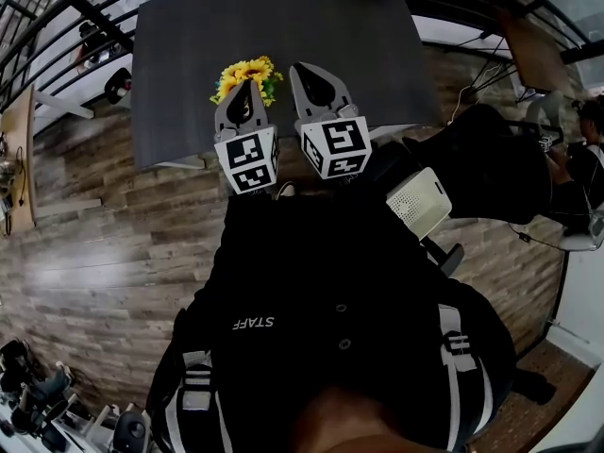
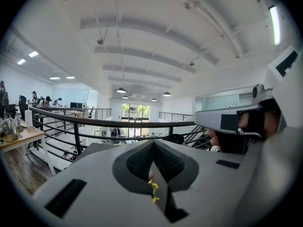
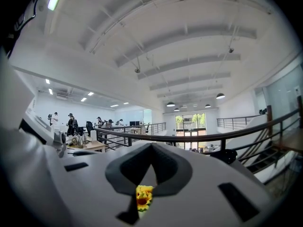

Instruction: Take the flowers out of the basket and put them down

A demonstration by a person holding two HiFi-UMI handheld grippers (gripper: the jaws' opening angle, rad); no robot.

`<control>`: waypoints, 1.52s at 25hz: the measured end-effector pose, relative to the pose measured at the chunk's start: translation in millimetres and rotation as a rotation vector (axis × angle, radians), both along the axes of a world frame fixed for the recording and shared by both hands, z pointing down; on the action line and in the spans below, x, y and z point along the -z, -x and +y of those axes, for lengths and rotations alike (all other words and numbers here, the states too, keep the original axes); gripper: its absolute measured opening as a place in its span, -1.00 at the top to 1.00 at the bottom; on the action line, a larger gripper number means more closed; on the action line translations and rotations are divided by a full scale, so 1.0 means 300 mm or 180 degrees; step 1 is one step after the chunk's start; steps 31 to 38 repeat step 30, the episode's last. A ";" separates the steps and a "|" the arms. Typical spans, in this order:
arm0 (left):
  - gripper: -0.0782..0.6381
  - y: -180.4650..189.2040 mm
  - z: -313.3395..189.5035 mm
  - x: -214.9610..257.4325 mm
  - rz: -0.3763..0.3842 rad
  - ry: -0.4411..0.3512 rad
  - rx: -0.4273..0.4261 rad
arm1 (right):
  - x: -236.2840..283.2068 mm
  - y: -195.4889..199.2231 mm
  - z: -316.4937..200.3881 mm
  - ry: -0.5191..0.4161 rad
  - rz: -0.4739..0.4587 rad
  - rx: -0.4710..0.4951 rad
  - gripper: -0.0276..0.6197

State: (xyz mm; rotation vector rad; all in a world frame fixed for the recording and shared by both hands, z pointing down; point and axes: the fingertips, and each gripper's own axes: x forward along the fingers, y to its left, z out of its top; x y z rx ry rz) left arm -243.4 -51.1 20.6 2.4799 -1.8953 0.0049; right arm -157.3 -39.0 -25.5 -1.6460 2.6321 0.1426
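Observation:
A bunch of yellow sunflowers (image 1: 247, 72) with green leaves stands near the front edge of the dark grey table (image 1: 283, 26). I cannot make out a basket under them; my left gripper hides that spot. My left gripper (image 1: 243, 87) hangs just in front of the flowers, jaws shut with nothing gripped. My right gripper (image 1: 305, 68) is beside it, to the right of the flowers, and its jaws also meet. In the left gripper view the gripper (image 2: 152, 143) points level at the room, and a sliver of the flowers (image 2: 154, 189) shows through the slit. The right gripper (image 3: 150, 145) likewise shows a sunflower (image 3: 143, 196) below its jaws.
Wooden floor (image 1: 104, 243) surrounds the table. A white box-shaped device (image 1: 418, 201) and dark bags (image 1: 495, 163) lie to my right. A black railing (image 1: 57, 26) runs behind the table, with a desk (image 2: 19, 137) and people beyond it.

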 end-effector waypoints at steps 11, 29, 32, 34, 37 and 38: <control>0.78 0.009 0.031 0.008 -0.0004 -0.0022 0.0020 | -0.006 0.000 0.025 -0.0007 0.0000 -0.0020 0.88; 0.77 0.057 0.032 -0.028 -0.0004 0.0006 0.0039 | -0.009 0.030 0.038 -0.0079 0.0018 -0.0059 0.88; 0.77 0.059 0.032 -0.031 0.0005 0.0011 0.0044 | -0.011 0.032 0.038 -0.0079 0.0025 -0.0057 0.88; 0.77 0.059 0.032 -0.031 0.0005 0.0011 0.0044 | -0.011 0.032 0.038 -0.0079 0.0025 -0.0057 0.88; 0.77 0.059 0.032 -0.031 0.0005 0.0011 0.0044 | -0.011 0.032 0.038 -0.0079 0.0025 -0.0057 0.88; 0.77 0.059 0.032 -0.031 0.0005 0.0011 0.0044 | -0.011 0.032 0.038 -0.0079 0.0025 -0.0057 0.88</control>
